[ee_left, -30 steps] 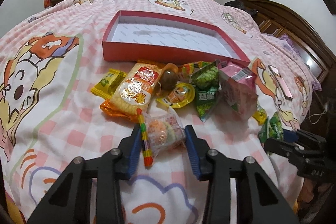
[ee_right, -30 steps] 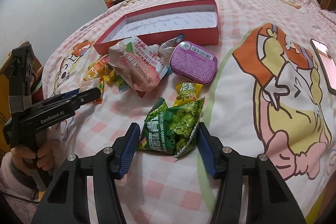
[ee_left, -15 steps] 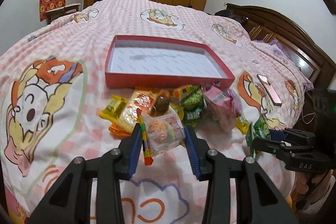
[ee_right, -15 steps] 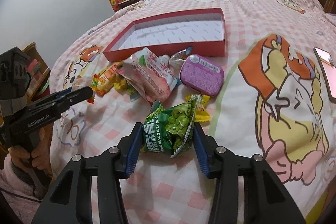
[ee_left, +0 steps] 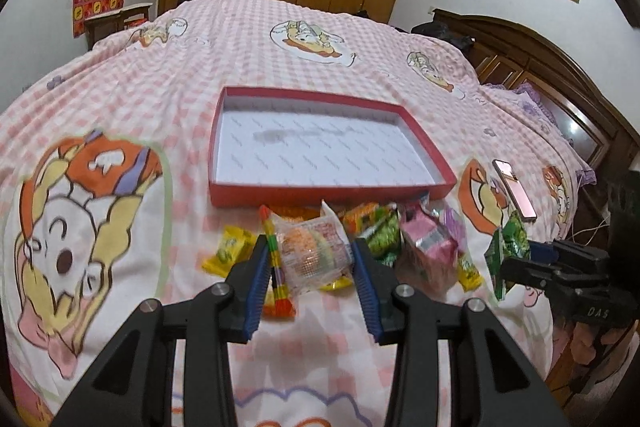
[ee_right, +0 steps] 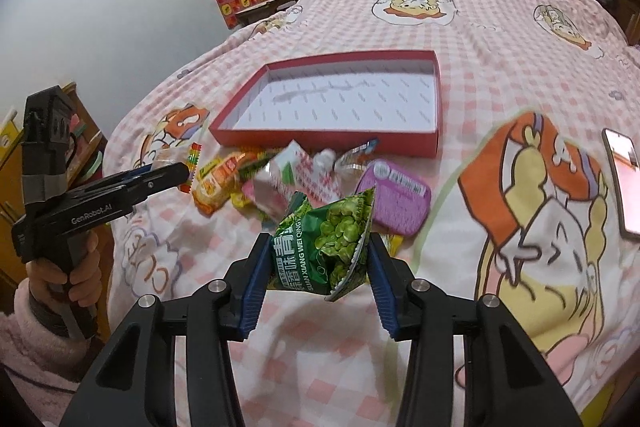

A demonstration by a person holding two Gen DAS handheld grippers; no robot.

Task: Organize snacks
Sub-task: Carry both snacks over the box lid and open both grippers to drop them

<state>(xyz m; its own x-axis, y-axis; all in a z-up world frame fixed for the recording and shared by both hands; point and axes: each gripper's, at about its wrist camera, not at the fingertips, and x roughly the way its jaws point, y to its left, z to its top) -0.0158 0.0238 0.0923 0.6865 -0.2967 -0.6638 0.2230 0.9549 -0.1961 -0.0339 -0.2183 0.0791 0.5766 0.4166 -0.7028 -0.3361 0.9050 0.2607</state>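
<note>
Left gripper point(ee_left: 310, 267) fingers: narrow, pressed on both sides of a clear packet point(ee_left: 314, 253) with orange and green contents, low centre of the left view. A striped candy stick point(ee_left: 274, 263) lies along the inner face of the left finger; whether it is clamped too, I cannot tell.

Left view, left to right: yellow packet point(ee_left: 228, 251) at the left of the pile, green packet point(ee_left: 382, 237) right of the gripper, pink box point(ee_left: 428, 247) beside it. Red tray point(ee_left: 280, 195) sits just above the pile, mid frame. Phone point(ee_left: 516, 189) lies on the bedspread point(ee_left: 120, 99) at mid right.

Right gripper point(ee_right: 318, 267) fingers: narrow, closed on a green pea bag point(ee_right: 328, 247), held above the bedspread in the lower centre of the right view. It also shows at the right edge of the left view.

Right view, left to right: left gripper at left edge, orange packet point(ee_right: 220, 183) beside its tip, purple tin point(ee_right: 394, 201) right of centre, below the tray's near right corner.
</note>
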